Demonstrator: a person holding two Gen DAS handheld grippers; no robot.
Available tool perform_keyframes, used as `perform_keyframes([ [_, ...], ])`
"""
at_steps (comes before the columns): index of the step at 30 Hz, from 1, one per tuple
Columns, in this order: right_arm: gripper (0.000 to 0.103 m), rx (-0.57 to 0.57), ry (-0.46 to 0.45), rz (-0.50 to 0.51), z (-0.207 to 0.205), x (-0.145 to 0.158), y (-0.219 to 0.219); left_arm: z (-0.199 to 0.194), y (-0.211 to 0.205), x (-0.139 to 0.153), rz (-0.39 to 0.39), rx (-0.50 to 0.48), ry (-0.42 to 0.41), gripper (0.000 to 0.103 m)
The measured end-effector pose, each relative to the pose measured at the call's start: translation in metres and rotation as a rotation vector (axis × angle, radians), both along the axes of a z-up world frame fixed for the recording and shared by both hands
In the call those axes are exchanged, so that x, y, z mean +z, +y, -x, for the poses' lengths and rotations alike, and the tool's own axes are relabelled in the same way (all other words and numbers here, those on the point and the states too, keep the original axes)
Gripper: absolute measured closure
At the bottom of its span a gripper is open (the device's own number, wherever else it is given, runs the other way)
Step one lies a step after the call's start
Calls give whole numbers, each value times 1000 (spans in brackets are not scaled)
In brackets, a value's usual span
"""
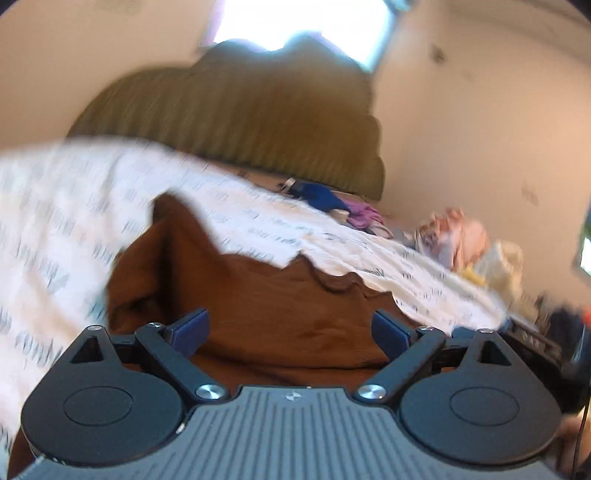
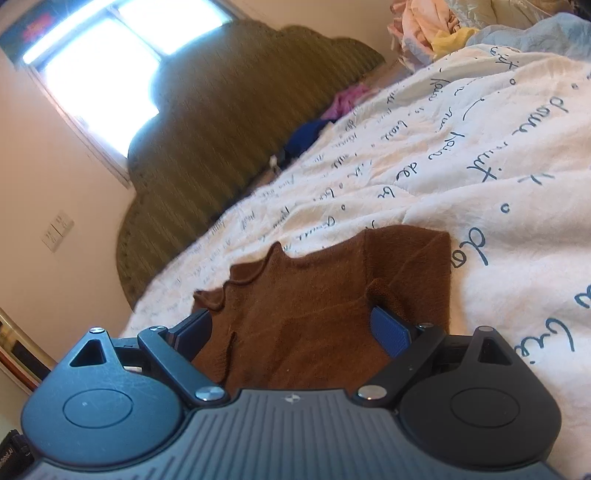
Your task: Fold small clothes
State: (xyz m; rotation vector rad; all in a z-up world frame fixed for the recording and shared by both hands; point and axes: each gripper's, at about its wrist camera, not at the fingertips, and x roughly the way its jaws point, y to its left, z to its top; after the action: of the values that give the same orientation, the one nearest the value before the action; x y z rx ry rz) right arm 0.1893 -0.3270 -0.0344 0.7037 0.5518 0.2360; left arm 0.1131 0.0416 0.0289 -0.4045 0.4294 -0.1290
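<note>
A small brown knit garment (image 1: 280, 295) lies flat on the white bed cover with blue script (image 1: 74, 206); its scalloped edge faces the headboard. My left gripper (image 1: 291, 328) hovers over its near part, jaws wide open, blue pads (image 1: 192, 330) apart and gripping nothing; this view is blurred. In the right wrist view the same brown garment (image 2: 314, 295) shows a folded sleeve at its right side. My right gripper (image 2: 293, 330) is open above it, with the cloth lying under and between the fingers and the right pad (image 2: 391, 330) next to the sleeve fold.
An olive striped headboard (image 1: 240, 118) stands behind the bed under a bright window (image 1: 303, 22). Loose clothes lie at the far side: a blue piece (image 1: 321, 197), a purple one (image 1: 362, 216), and a pink and yellow heap (image 2: 424, 26). A wall switch (image 2: 57, 230) is at left.
</note>
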Motion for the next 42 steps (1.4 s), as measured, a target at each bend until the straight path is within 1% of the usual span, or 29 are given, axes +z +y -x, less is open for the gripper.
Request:
perform_keyframes([
  [1, 8, 25, 31, -21, 0, 7, 3, -1, 10, -4, 62, 15, 18, 11],
  [3, 8, 140, 68, -124, -3, 19, 14, -2, 28, -20, 162, 52, 45, 11],
  [4, 8, 190, 81, -155, -5, 24, 22, -3, 37, -26, 229, 74, 75, 12],
  [5, 8, 219, 107, -168, -8, 27, 32, -4, 48, -29, 312, 84, 90, 12],
  [6, 8, 238, 145, -171, -13, 26, 42, -3, 56, -32, 363, 94, 70, 11],
  [8, 9, 254, 257, -184, -28, 14, 58, -3, 64, -33, 400, 117, 66, 12],
  [9, 9, 244, 277, -185, -33, 9, 64, -3, 64, -32, 398, 111, 64, 11],
  [11, 10, 236, 260, -183, -38, 9, 73, -4, 59, -30, 368, 103, 65, 10],
  [12, 14, 231, 260, -185, -42, 11, 76, -5, 57, -28, 359, 101, 65, 10],
  [13, 19, 227, 259, -185, -46, 12, 78, -7, 56, -29, 360, 99, 62, 9],
  [14, 33, 223, 263, -182, -50, 12, 80, -6, 57, -31, 366, 99, 61, 9],
  [15, 59, 218, 280, -173, -56, 10, 83, -4, 60, -34, 373, 100, 63, 9],
  [17, 85, 229, 338, -150, -65, 0, 89, -4, 62, -37, 378, 99, 62, 8],
  [18, 92, 231, 353, -133, -68, -4, 93, -3, 61, -38, 375, 97, 62, 8],
  [20, 96, 235, 321, -98, -69, -1, 96, -2, 61, -38, 372, 94, 60, 7],
  [22, 96, 255, 290, -80, -73, 15, 99, -3, 61, -39, 377, 94, 58, 7],
  [25, 97, 313, 168, -76, -76, 62, 100, -3, 62, -39, 381, 94, 56, 7],
  [27, 97, 348, 62, -61, -73, 105, 97, -3, 62, -39, 381, 95, 56, 7],
  [29, 97, 368, -30, -22, -69, 144, 90, -3, 62, -39, 383, 95, 56, 7],
  [30, 97, 374, -61, -9, -67, 163, 84, -3, 62, -39, 383, 96, 55, 7],
  [32, 97, 373, -90, 11, -65, 189, 72, -3, 62, -39, 382, 96, 55, 6],
  [34, 97, 375, -89, 22, -65, 203, 64, -3, 61, -40, 380, 95, 56, 6],
  [37, 97, 365, -101, 78, -63, 212, 60, -3, 61, -39, 380, 95, 55, 6],
  [40, 96, 359, -80, 81, -61, 210, 57, -3, 61, -39, 381, 95, 56, 6],
  [42, 96, 352, -65, 91, -60, 200, 50, -3, 61, -39, 379, 95, 56, 6],
])
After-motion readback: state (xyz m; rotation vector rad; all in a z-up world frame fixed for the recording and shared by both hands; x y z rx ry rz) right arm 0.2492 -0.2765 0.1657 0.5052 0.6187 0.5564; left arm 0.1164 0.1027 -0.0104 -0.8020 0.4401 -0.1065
